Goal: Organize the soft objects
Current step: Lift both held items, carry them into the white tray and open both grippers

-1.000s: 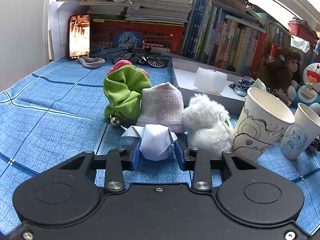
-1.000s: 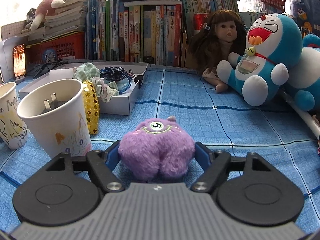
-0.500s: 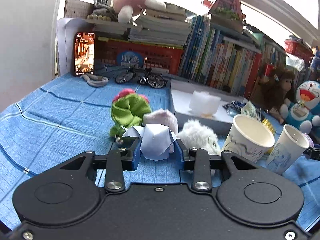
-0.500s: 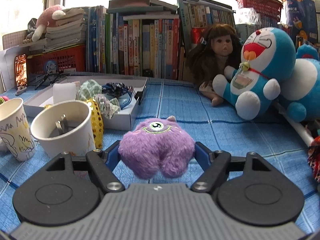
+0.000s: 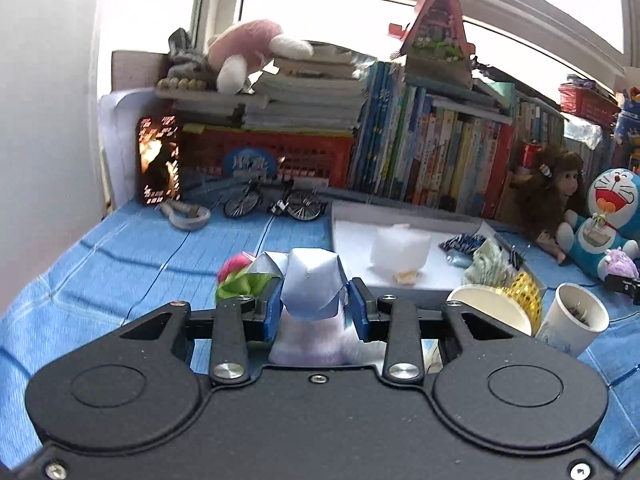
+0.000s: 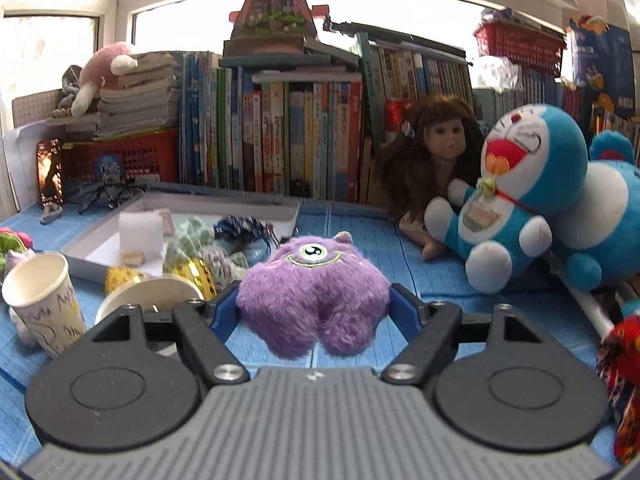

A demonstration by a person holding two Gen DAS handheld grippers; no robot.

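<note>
Where the left gripper (image 5: 313,309) clamps white paper (image 5: 310,284), toys below blur.

Purple plush monster (image 6: 314,292), white folded paper toy (image 5: 310,286), blue grid-lined tablecloth (image 5: 132,256), red basket (image 5: 268,154).

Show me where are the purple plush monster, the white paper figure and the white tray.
purple plush monster (image 6: 314,300), right wrist view, furry body.
white paper figure (image 5: 310,286), left wrist view, front face.
white tray (image 5: 352,236), left wrist view, bare floor.
</note>
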